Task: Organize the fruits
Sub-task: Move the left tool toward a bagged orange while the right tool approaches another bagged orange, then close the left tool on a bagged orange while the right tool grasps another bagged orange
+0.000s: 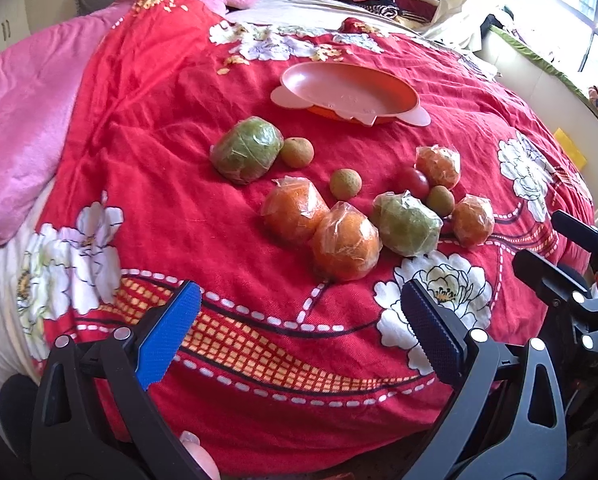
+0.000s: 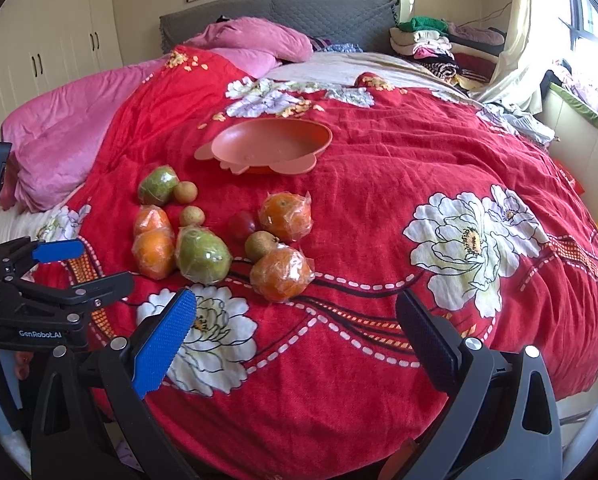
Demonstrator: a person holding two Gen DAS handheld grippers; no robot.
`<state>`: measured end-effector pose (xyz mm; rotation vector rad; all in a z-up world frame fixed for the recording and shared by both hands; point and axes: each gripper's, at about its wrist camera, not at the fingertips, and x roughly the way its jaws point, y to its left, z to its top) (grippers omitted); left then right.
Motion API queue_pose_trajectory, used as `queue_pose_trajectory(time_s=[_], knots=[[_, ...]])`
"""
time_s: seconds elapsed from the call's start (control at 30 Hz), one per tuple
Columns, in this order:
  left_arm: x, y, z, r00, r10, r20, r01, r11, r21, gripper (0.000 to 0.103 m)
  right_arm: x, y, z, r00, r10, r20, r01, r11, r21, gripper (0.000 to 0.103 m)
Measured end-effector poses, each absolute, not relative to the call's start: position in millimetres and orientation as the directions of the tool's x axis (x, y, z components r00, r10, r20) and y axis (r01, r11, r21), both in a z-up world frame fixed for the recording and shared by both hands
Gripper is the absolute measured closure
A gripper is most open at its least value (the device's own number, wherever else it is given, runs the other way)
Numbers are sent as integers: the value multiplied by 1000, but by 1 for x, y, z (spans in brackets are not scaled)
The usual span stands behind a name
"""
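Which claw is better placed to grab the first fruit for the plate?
Left, probably: the fruits lie straight ahead of the open left claw. They sit off to the left of the open right claw.

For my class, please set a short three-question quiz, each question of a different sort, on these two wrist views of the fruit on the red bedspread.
1. True or false: the orange plate already holds fruit.
2. How many plastic-wrapped orange fruits lie on the red bedspread?
A) two B) four C) six
3. Fill in: the left tool and the right tool both have their fingers ____, holding nothing.

Key
1. False: the plate is bare, and all the fruit lies on the bedspread in front of it.
2. B: four, for example the nearest one in the right wrist view.
3. Open.
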<state>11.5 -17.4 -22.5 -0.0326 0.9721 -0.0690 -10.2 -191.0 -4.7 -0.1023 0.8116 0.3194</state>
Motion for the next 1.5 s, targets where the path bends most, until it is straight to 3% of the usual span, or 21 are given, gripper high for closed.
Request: queue_pose_trajectory(time_s=[0.23, 0.27, 0.4, 0.43, 0.53, 0.57, 0.67, 0.87, 1.07, 1.5], knots=[[25, -27, -25, 546, -118, -830, 98, 992, -76, 10, 6, -179, -20, 602, 219, -768, -378, 925, -33, 4], [28, -28, -26, 539, -125, -833, 104, 991, -81, 18, 7, -179, -21, 602, 213, -769, -379, 925, -40, 4], [33, -33, -28, 530, -137, -837, 128, 988, -80, 27, 16, -183, -27, 574, 242, -782, -391, 921, -2, 4], [35, -34, -30, 522, -142, -841, 132, 988, -85, 34, 18, -183, -28, 564, 250, -787, -396, 918, 8, 4], [36, -37, -34, 513, -150, -845, 147, 985, -85, 37, 22, -182, -31, 547, 275, -791, -415, 909, 30, 5], [37, -37, -35, 511, -155, -846, 151, 984, -89, 39, 24, -181, -32, 541, 281, -792, -422, 906, 34, 7], [40, -35, -35, 515, -157, -843, 150, 984, -92, 46, 29, -179, -35, 529, 288, -798, -440, 898, 32, 34], [42, -31, -34, 513, -185, -838, 157, 980, -121, 57, 33, -176, -37, 521, 310, -795, -476, 879, 30, 50], [42, -35, -41, 489, -203, -849, 182, 975, -128, 61, 40, -171, -37, 510, 333, -793, -505, 862, 38, 59], [55, -36, -44, 480, -229, -847, 198, 969, -150, 70, 41, -186, -33, 478, 425, -769, -508, 848, 154, 61]])
